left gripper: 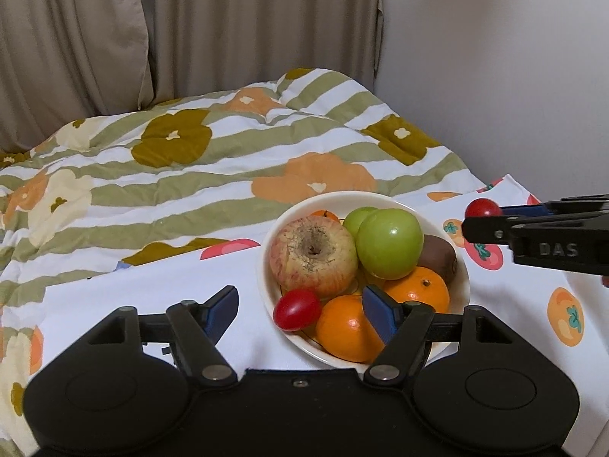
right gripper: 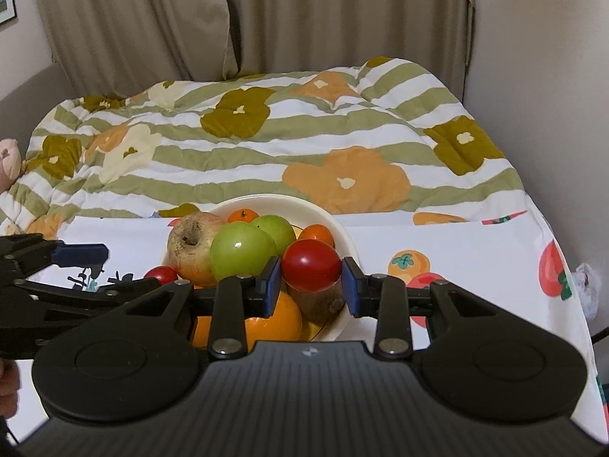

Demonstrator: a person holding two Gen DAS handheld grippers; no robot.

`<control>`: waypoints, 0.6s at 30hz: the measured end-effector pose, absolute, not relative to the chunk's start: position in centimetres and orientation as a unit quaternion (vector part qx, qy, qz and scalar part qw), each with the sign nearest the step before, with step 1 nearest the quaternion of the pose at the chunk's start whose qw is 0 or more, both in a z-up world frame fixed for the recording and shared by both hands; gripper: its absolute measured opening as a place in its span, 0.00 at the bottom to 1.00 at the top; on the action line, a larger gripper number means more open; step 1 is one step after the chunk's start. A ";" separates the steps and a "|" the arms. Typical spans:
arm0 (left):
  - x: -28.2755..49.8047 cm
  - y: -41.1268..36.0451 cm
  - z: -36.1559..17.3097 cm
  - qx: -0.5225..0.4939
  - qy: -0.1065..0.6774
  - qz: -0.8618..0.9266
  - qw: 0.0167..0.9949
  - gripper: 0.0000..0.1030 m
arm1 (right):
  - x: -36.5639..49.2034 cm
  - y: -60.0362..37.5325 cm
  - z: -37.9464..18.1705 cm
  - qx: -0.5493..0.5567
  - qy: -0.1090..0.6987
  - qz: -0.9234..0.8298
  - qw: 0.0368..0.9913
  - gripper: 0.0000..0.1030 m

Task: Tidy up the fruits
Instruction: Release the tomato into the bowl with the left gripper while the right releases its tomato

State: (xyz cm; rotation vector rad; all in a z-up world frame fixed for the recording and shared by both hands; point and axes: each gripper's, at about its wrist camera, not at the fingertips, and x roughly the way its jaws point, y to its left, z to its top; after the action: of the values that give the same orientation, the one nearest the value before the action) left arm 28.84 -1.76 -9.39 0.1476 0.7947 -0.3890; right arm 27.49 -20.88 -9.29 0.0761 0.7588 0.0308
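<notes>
A white bowl (left gripper: 462,266) on the fruit-print cloth holds a red-yellow apple (left gripper: 313,256), two green apples (left gripper: 390,243), oranges (left gripper: 344,327), a kiwi (left gripper: 438,257) and a red cherry tomato (left gripper: 297,309). My left gripper (left gripper: 300,308) is open and empty, its fingers astride the bowl's near-left rim. My right gripper (right gripper: 311,285) is shut on a second red cherry tomato (right gripper: 311,265), held over the bowl's (right gripper: 342,236) right side above the kiwi (right gripper: 319,302). This tomato (left gripper: 482,208) also shows in the left wrist view, right of the bowl.
A flower-striped quilt (left gripper: 190,160) lies bunched behind the bowl, with curtains (left gripper: 190,30) and a wall (left gripper: 495,76) beyond. The cloth (right gripper: 475,259) ends at the table's right edge. A pink soft toy (right gripper: 8,162) sits far left.
</notes>
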 end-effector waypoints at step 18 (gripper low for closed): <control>28.0 -1.1 -9.8 0.079 0.392 -0.133 0.907 0.74 | 29.2 -20.8 -12.6 0.006 0.380 0.073 0.922 0.76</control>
State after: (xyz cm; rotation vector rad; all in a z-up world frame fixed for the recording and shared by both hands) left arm 28.01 -1.15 -9.84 0.1638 0.8091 -0.2745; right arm 29.18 -20.83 -12.62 0.0128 0.7804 0.1509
